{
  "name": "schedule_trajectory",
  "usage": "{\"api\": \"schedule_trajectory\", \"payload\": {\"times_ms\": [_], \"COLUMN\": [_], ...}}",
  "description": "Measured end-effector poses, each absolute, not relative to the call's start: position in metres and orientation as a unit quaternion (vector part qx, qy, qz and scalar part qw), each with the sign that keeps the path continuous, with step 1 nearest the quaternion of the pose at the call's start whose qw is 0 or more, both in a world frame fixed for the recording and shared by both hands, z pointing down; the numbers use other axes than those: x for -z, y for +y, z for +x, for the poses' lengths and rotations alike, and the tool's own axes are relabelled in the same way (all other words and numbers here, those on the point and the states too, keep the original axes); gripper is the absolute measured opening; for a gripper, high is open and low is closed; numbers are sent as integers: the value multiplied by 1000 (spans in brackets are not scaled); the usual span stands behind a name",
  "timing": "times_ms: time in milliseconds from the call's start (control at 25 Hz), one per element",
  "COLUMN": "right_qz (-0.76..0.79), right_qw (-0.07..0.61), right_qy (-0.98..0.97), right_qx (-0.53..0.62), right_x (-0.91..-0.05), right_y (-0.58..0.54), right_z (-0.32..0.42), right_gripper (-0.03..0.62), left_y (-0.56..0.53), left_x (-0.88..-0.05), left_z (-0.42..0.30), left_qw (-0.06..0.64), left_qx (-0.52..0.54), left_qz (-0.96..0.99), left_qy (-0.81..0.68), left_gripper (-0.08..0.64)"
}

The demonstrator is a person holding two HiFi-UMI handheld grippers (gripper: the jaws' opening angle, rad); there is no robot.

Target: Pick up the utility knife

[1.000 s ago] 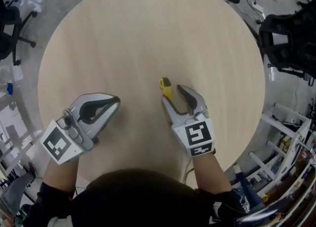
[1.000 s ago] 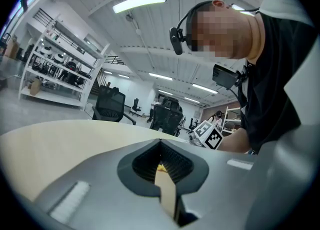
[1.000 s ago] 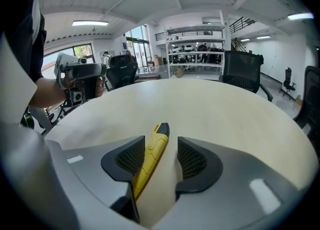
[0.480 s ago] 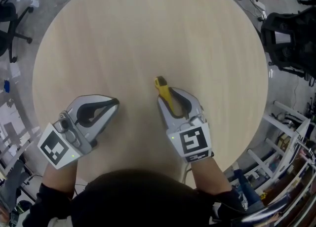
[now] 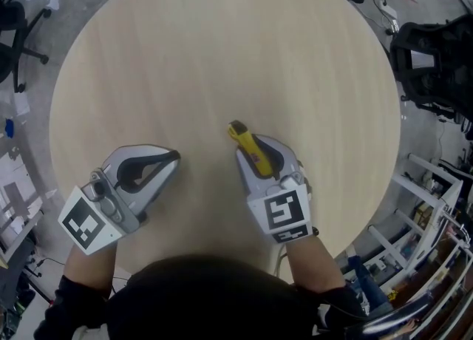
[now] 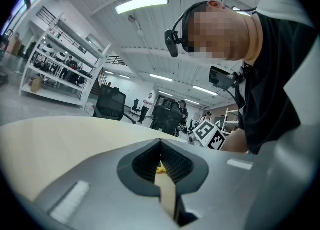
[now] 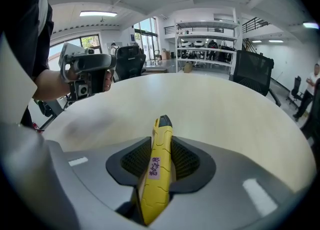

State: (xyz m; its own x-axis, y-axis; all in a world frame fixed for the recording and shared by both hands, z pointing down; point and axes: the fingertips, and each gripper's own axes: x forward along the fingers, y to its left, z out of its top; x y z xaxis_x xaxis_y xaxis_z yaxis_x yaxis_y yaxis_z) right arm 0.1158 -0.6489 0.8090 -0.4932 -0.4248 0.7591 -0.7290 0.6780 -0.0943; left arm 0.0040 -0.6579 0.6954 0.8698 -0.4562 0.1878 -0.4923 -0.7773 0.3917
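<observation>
A yellow utility knife with a black tip lies between the jaws of my right gripper on the round pale wooden table. The jaws have just closed, and the pads now press on both sides of the knife's body. In the right gripper view the knife runs lengthwise through the right gripper, its black nose sticking out past the tips. My left gripper rests shut and empty to the left, a hand's width from the knife; its jaws meet in the left gripper view.
Black office chairs stand off the table's right edge, and another chair at the left. A white tube frame is at the lower right. The far half of the tabletop carries nothing.
The right gripper's jaws have closed from wide apart onto the yellow knife. Knife and gripper have turned slightly, the tip now pointing a bit more to the left. The left gripper has stayed put.
</observation>
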Motion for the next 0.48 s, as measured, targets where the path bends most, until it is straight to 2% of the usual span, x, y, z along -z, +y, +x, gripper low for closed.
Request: {"api": "schedule_trajectory", "payload": {"times_ms": [480], "right_qz": [364], "right_qw": [331], "right_qy": [-845], "right_qx": [-210], "right_x": [-785], "right_y": [-661], "right_z": [134], "right_gripper": [130], "left_y": [-660], "left_x": [-686], "left_z": [7], "left_qw": [215], "left_qx": [-30], "left_qz": [942], "left_qy": [-255], "left_gripper": [-6]}}
